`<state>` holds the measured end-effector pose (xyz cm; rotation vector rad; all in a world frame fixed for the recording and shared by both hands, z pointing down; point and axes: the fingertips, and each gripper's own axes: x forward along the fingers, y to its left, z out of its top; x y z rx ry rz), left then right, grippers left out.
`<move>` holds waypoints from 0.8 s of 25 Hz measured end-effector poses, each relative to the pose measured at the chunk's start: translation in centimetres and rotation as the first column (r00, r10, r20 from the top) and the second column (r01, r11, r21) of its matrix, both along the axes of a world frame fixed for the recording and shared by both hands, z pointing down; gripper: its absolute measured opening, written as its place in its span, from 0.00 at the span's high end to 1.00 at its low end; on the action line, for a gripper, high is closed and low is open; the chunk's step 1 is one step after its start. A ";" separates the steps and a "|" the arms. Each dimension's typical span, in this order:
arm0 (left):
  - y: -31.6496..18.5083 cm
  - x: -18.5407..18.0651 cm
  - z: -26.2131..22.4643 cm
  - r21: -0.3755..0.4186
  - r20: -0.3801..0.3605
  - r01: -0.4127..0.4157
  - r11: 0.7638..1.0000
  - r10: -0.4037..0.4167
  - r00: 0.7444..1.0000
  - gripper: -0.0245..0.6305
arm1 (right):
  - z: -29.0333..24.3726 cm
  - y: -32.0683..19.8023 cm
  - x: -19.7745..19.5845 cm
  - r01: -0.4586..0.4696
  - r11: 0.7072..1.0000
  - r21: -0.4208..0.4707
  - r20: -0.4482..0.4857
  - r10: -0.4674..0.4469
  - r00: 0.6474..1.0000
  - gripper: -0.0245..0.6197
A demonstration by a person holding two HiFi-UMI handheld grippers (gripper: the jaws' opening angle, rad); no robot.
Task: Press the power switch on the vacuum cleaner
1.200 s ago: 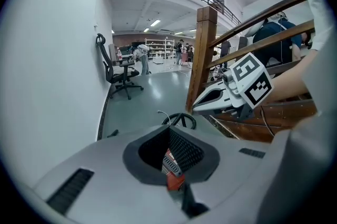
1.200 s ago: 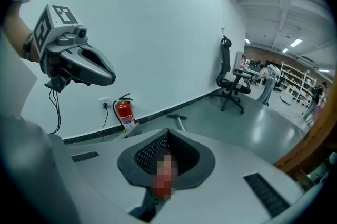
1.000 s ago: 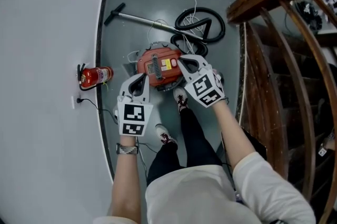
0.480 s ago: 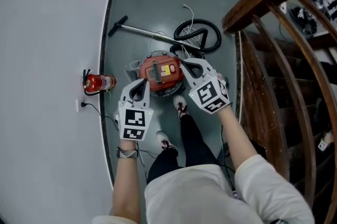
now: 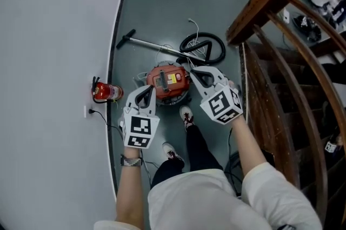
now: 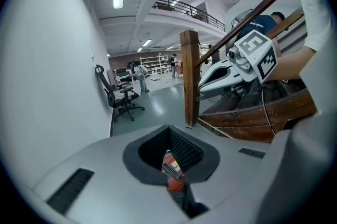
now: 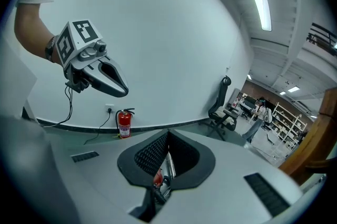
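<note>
Head view, right tongs (image 5: 191, 69) overlapping vacuum cleaner (image 5: 165, 82)

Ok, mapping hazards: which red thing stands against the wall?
The fire extinguisher, beside the wall socket; the red vacuum cleaner sits out on the floor.

White short-sleeved T-shirt (image 5: 200, 199), dark trousers (image 5: 190, 150) and white-and-red sneakers (image 5: 185, 114) are worn. A metal-band watch (image 5: 130, 161) is seen on the left wrist. Left gripper (image 5: 146, 89) and right gripper (image 5: 193, 70) are shelled in light grey and lined with black ribbed pads (image 6: 184, 146). A white cube (image 5: 139, 132) with black square markers is mounted on each. A thin black cable (image 6: 266, 110) is attached under each.
</note>
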<state>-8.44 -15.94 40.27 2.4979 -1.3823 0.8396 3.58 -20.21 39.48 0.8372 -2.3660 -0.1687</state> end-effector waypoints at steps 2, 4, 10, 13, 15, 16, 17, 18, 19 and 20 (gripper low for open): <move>1.1 0.2 -0.9 0.004 0.001 -0.014 1.000 0.014 1.000 0.96 | -1.6 1.0 0.0 0.005 1.000 0.011 0.010 -0.006 1.000 0.92; 2.2 0.3 -1.8 0.007 -0.001 -0.023 1.000 0.023 1.000 0.96 | -3.1 2.3 -0.1 0.017 1.000 0.020 0.018 -0.017 1.000 0.92; 4.7 0.0 -5.0 0.061 -0.010 -0.049 0.997 0.050 0.999 0.96 | -6.7 5.2 -0.4 0.000 0.999 0.048 0.031 -0.001 1.000 0.92; 5.5 -0.2 -6.8 0.098 -0.004 -0.070 0.993 0.071 0.997 0.96 | -8.5 6.4 -0.4 -0.002 0.996 0.086 0.028 0.000 1.000 0.92; 6.0 -0.4 -8.0 0.124 -0.001 -0.079 0.989 0.080 0.997 0.96 | -9.6 7.2 -0.4 -0.001 0.994 0.106 0.012 -0.001 1.000 0.92; 6.3 -0.5 -8.6 0.136 0.000 -0.083 0.987 0.083 0.997 0.96 | -10.2 7.5 -0.4 -0.004 0.994 0.111 0.010 0.003 1.000 0.92; 6.5 -0.6 -9.3 0.146 0.002 -0.086 0.985 0.087 0.996 0.96 | -10.7 7.9 -0.4 -0.009 0.993 0.116 0.010 0.008 1.000 0.92; 6.8 -0.7 -9.9 0.156 0.003 -0.090 0.984 0.090 0.996 0.96 | -11.3 8.2 -0.4 -0.011 0.993 0.121 0.007 0.010 1.000 0.92; 7.1 -0.8 -10.4 0.165 0.004 -0.093 0.982 0.094 0.996 0.96 | -11.9 8.6 -0.5 -0.010 0.991 0.130 0.000 0.010 1.000 0.92; 7.4 -0.9 -10.9 0.174 0.004 -0.097 0.980 0.098 0.995 0.96 | -12.4 8.9 -0.5 -0.006 0.990 0.142 -0.010 0.007 1.000 0.92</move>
